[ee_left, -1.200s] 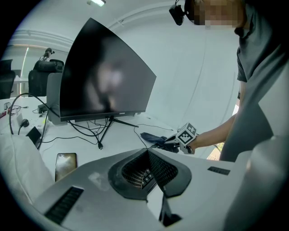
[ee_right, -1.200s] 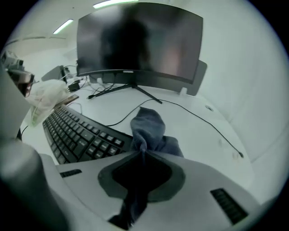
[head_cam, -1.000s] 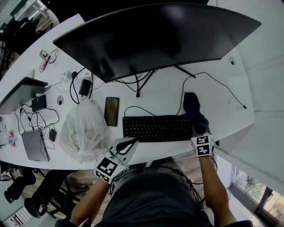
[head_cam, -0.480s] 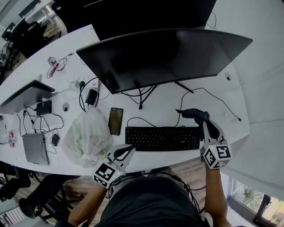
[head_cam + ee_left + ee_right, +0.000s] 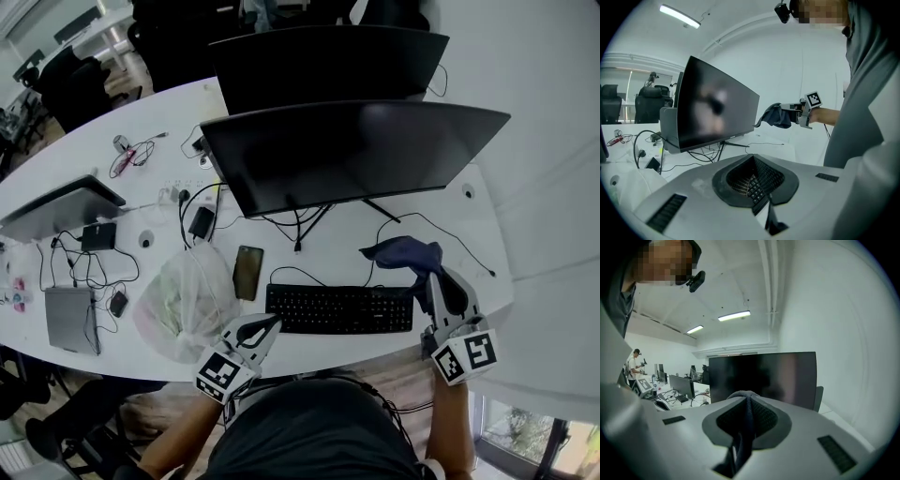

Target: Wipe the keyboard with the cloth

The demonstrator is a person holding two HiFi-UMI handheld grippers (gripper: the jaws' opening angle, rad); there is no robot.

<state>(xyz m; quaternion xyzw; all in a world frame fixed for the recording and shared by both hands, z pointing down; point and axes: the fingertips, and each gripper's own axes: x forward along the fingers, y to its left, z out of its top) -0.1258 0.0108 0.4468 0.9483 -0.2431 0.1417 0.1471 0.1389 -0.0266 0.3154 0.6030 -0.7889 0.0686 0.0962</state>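
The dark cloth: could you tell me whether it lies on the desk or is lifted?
Lifted: the cloth hangs bunched from the right claw, clear of the desk.

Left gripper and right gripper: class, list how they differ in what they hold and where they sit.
The right gripper is clamped on the dark blue cloth; the left gripper holds nothing, jaws together. The right gripper is at the right end of the black keyboard; the left gripper near its left end. Both carry marker cubes.
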